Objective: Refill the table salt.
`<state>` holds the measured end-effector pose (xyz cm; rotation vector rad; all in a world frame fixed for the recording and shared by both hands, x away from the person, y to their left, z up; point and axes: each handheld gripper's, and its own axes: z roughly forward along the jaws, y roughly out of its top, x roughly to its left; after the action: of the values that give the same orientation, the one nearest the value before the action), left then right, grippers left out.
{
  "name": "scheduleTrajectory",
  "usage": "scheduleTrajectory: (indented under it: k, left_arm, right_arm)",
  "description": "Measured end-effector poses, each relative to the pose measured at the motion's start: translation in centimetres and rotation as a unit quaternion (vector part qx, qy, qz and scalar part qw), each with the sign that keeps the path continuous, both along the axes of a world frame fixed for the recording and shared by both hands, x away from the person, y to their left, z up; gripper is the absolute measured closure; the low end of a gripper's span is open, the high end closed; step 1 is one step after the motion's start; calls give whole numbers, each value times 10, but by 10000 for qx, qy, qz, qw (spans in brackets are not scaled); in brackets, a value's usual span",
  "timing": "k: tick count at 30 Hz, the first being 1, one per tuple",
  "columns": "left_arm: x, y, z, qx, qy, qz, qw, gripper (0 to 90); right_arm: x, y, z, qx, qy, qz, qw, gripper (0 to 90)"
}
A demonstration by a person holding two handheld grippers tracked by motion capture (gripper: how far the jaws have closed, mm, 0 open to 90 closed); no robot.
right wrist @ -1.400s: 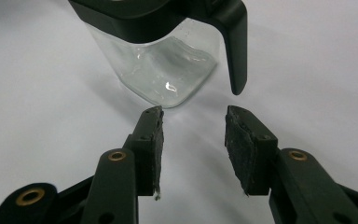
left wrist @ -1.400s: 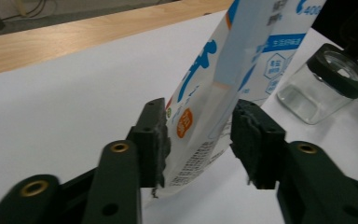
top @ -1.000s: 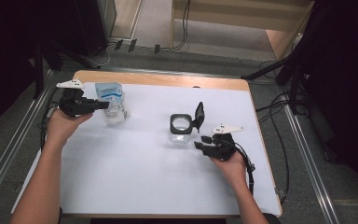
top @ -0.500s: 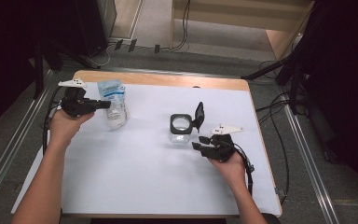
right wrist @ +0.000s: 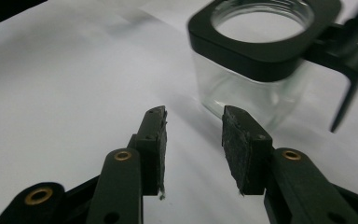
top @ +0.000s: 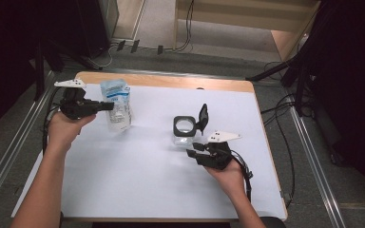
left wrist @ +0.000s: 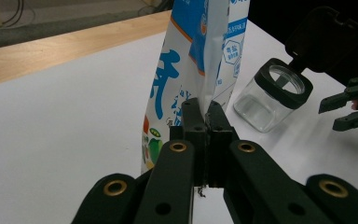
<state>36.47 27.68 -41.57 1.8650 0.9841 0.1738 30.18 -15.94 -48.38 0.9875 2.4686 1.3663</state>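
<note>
Jaws of our left gripper (top: 103, 106) are pinching the blue-and-white pouch (top: 116, 103) at its edge, holding it upright on the far-left part of the white table (top: 138, 190). Our right gripper (right wrist: 193, 140) is hovering with its jaws apart just beside the glass jar (top: 184, 129), whose black lid (top: 202, 114) is standing open. We are probably preparing to pour, so next we are likely steadying the jar and bringing the pouch over its mouth.

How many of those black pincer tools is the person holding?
2. The left gripper, near the table's far left, is clamped on the blue-and-white pouch. The right gripper sits open just in front of the glass jar.
</note>
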Motion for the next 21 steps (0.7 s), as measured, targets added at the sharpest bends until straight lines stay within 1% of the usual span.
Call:
scheduleTrajectory:
  k: [3,5,7,8,11,13,16,21]
  left_arm:
    - [-2,-5,1,91,39,-47,9999,900]
    - [-5,-8,3,109,74,-96,9999,900]
    - [-8,-12,6,126,76,-133,9998,900]
    - [-9,-14,7,139,62,-156,9998,900]
    - [-14,-22,13,242,34,-233,9994,900]
    - [-18,-27,16,232,58,-301,9993,900]
    - [-23,-35,19,110,90,-407,9991,900]
    - [-30,-46,21,64,192,-564,9982,900]
  right_arm:
    - [-3,11,0,-61,-70,142,9999,619]
    - [-3,16,0,-59,-98,223,9997,620]
    - [-3,21,-1,-65,-89,269,9996,619]
    - [-2,24,-1,-29,-81,285,9996,619]
    - [-1,29,-1,-4,-107,367,9993,627]
    - [0,33,-2,-14,-121,428,9990,633]
    - [1,38,-1,17,-143,488,9987,634]
    - [3,49,-2,-9,-131,619,9980,634]
